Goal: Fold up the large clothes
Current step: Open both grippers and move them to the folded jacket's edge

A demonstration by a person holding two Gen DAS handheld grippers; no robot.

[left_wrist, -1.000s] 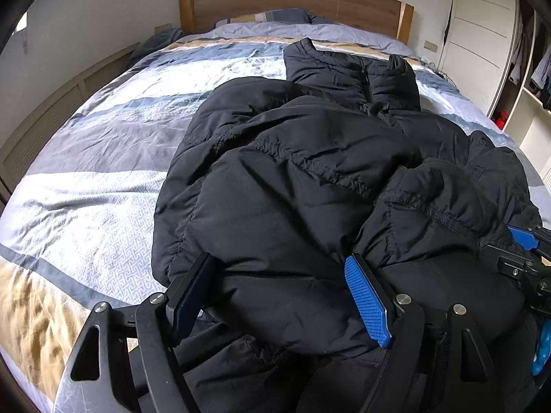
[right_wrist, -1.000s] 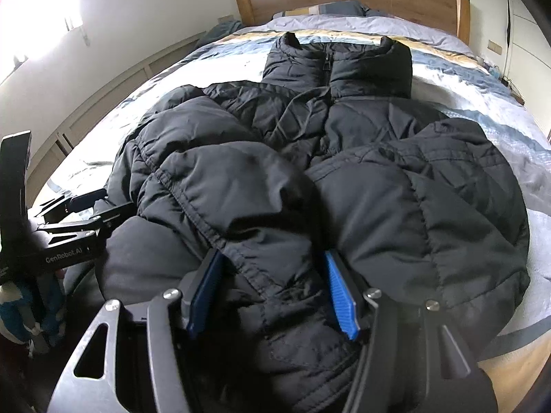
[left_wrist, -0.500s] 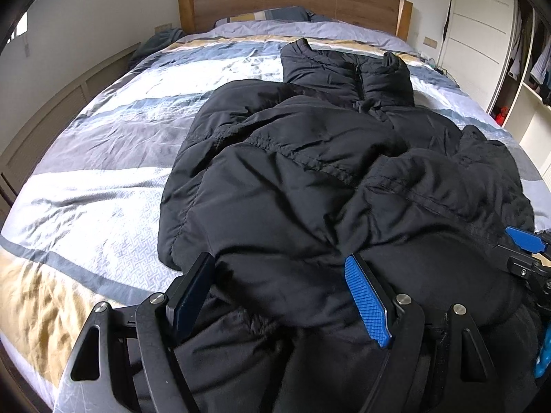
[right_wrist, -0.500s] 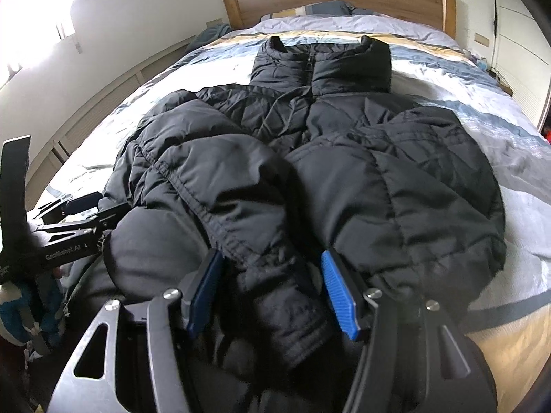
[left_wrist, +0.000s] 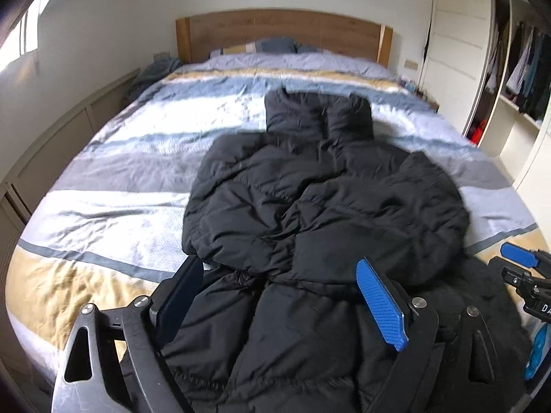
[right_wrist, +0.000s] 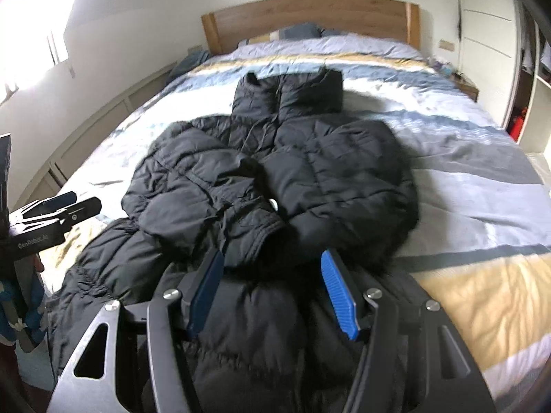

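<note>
Both tools are pulling back from the black puffer jacket [right_wrist: 275,179], which is lying on the bed [right_wrist: 465,179] with both sleeves folded inward; next, probably, the hem. The left tool [left_wrist: 279,299] and right tool [right_wrist: 272,289] are hanging spread, gripping nothing. Motion blur is smearing the edges, and the hem is cut off below.

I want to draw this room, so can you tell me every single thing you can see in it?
Puffer jacket: one, black, on the bed, sleeves folded in over its front, collar toward the headboard.
Bedspread: one, blue, white, grey and yellow stripes, covering the bed.
Headboard: one, brown wood, far end.
Pillows: number unclear, blue and tan, by the headboard.
Wardrobe: one, white, open, clothes hanging, on the right.
Left gripper: black with blue pads, open, over the jacket's hem.
Right gripper: the same, open, over the hem.
</note>
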